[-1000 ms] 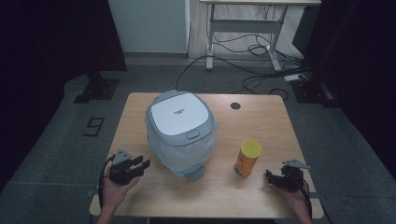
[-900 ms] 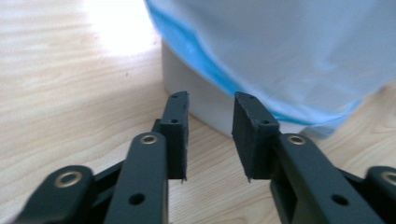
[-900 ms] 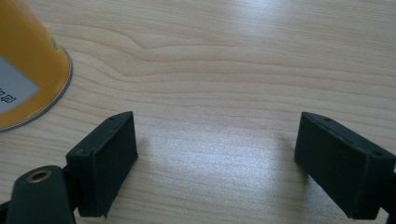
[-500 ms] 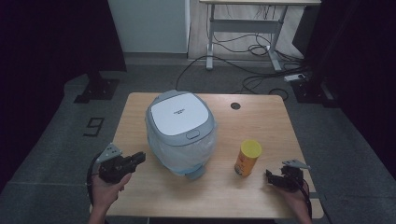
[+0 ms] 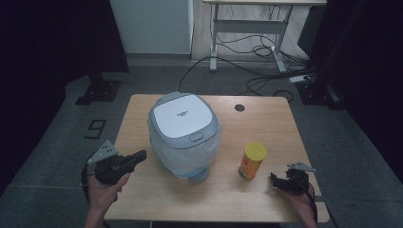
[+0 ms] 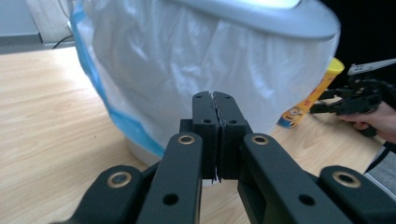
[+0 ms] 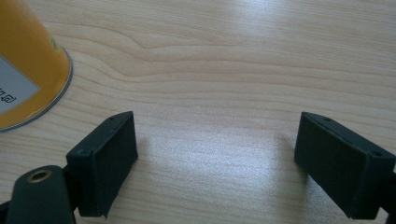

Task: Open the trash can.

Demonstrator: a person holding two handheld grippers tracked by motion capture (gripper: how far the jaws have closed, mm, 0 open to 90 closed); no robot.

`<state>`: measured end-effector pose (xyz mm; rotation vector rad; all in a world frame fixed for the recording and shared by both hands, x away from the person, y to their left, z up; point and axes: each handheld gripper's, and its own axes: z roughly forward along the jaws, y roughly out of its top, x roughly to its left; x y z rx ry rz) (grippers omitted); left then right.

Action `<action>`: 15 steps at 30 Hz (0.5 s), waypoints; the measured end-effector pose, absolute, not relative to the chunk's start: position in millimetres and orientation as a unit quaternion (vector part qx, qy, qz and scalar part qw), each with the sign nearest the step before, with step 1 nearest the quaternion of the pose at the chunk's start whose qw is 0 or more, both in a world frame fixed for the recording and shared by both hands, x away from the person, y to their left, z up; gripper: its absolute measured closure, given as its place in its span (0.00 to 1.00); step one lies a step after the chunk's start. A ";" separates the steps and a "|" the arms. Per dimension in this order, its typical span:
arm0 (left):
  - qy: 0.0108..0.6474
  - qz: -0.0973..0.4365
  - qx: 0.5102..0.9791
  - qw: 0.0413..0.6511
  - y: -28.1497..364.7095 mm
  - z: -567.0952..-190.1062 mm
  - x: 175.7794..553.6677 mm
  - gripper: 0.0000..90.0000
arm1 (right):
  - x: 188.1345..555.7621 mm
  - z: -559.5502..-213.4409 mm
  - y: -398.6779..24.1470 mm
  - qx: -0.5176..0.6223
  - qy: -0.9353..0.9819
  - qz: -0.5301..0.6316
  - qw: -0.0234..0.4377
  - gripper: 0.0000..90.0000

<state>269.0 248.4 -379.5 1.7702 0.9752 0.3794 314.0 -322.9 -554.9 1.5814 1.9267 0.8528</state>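
As the high view looks down on the light wooden table (image 5: 266,128), the round white and grey lidded bin lined with a clear plastic bag (image 5: 184,135) stands near its middle, and the yellow cylindrical can with a yellow lid (image 5: 252,160) stands upright just to the right of it. The left gripper (image 5: 139,156) is held above the table's left edge and points at the side of the bin, probably to push or press it. The right gripper (image 5: 276,180) rests low near the can, as if it waits.

In the left gripper view, the left gripper (image 6: 215,100) has just been closing its jaws; they are now together with nothing between them, close to the plastic bag but apart from it. Shut jaws make a firm tip for a button or a lid.

In the right gripper view, the right gripper (image 7: 217,140) keeps its jaws wide apart over bare wood, with the can (image 7: 25,70) beside its one jaw, not between them.
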 end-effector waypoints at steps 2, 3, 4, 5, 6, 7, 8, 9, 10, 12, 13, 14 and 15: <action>0.403 0.159 0.737 0.518 247.8 -376.8 268.1 0.99 | 314.0 -554.9 -322.8 0.581 0.708 0.314 0.251 0.14; 0.401 0.159 0.738 0.520 247.1 -374.2 267.4 0.99 | 314.0 -554.9 -322.8 0.581 0.708 0.314 0.251 0.14; 0.395 0.158 0.739 0.522 245.4 -369.4 267.2 0.99 | 314.0 -554.9 -322.8 0.581 0.708 0.313 0.251 0.14; 0.395 0.158 0.739 0.522 245.4 -369.4 267.2 1.00 | 314.0 -554.9 -322.8 0.581 0.708 0.314 0.251 0.14; 0.393 0.158 0.740 0.523 244.4 -367.2 267.4 1.00 | 314.0 -554.9 -322.8 0.581 0.708 0.314 0.251 0.14; 0.392 0.158 0.740 0.523 243.4 -364.8 267.5 1.00 | 314.0 -554.9 -322.9 0.581 0.708 0.313 0.251 0.14; 0.390 0.158 0.740 0.525 242.4 -362.7 267.9 1.00 | 314.0 -554.9 -322.8 0.581 0.708 0.313 0.251 0.14; 0.387 0.158 0.740 0.527 240.2 -358.6 268.5 1.00 | 314.0 -554.9 -322.9 0.581 0.708 0.313 0.251 0.14; 0.387 0.158 0.740 0.527 240.2 -358.6 268.5 1.00 | 314.0 -554.9 -322.9 0.581 0.708 0.313 0.251 0.14; 0.384 0.157 0.740 0.529 237.5 -355.4 269.3 1.00 | 314.0 -554.9 -322.8 0.581 0.707 0.314 0.251 0.14; 0.381 0.155 0.742 0.529 234.1 -353.1 270.6 1.00 | 314.0 -554.9 -322.8 0.581 0.707 0.314 0.251 0.14; 0.381 0.155 0.742 0.529 234.1 -353.1 270.6 1.00 | 314.0 -554.9 -322.8 0.581 0.707 0.314 0.251 0.14; 0.379 0.154 0.743 0.529 231.8 -351.7 271.6 1.00 | 314.0 -554.9 -322.7 0.581 0.707 0.314 0.251 0.14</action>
